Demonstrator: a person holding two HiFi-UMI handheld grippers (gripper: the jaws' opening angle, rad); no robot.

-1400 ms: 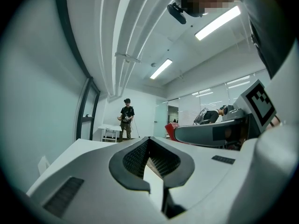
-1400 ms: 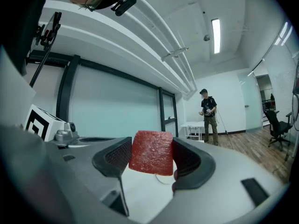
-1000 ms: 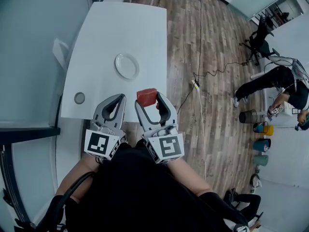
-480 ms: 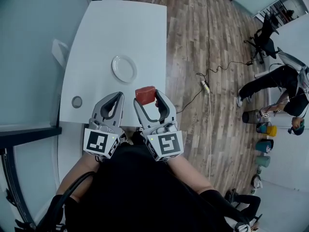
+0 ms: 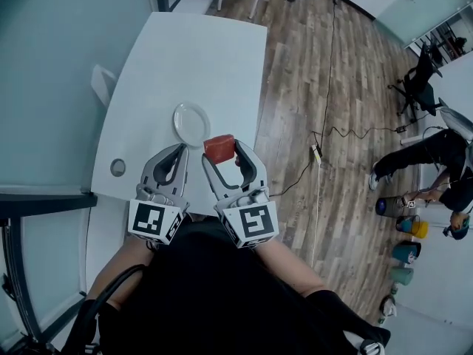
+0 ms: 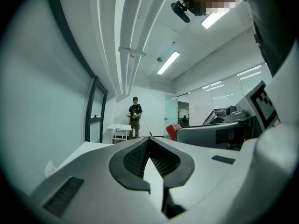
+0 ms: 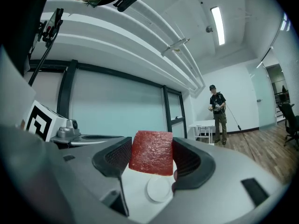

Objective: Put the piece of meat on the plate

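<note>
— so, the right gripper [image 5: 225, 156]?
— jaws partly open, clamped on the piece of meat [image 7: 151, 153], just near-right of the plate [image 5: 191, 123], by the table [image 5: 192, 58]'s right edge.
— left gripper [image 5: 174, 154]?
— jaws together, holding nothing, just left of it.

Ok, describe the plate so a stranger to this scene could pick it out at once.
Find the long white table beside the wood floor. Toward its near end, just past the red piece of meat held in the right gripper, lies the plate. It is the only white round dish, far bigger than the small grey circle near the table's left corner.
</note>
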